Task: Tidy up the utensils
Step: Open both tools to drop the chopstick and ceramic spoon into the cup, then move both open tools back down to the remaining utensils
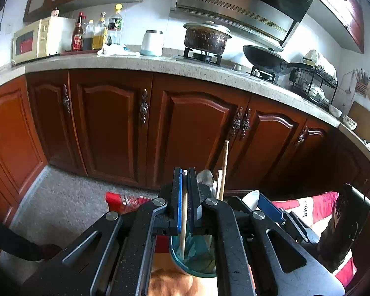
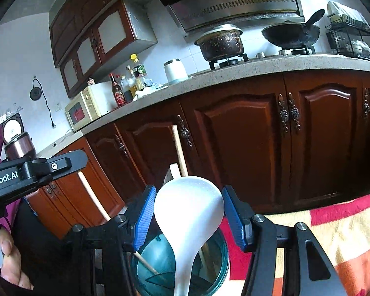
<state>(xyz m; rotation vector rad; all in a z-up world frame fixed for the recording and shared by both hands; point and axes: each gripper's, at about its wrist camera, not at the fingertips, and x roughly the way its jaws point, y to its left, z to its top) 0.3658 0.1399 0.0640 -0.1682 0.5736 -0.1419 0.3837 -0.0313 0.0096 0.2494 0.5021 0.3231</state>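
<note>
Left wrist view, lower centre, had the left gripper (image 1: 184, 202) clenched on a chopstick (image 1: 184, 222) whose tip dipped into the teal cup (image 1: 197, 268). Right gripper (image 2: 183, 213) (jaws half spread) flanked the white spoon (image 2: 188, 212); contact unclear, so it might slip and topple the cup

White spoon (image 2: 188, 212), teal cup (image 2: 217, 259)

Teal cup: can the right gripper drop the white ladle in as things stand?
Probably yes. The right gripper holds the white ladle bowl-up, handle already inside the teal cup. The chopstick in the left gripper and other sticks share the cup, but room shows.
</note>
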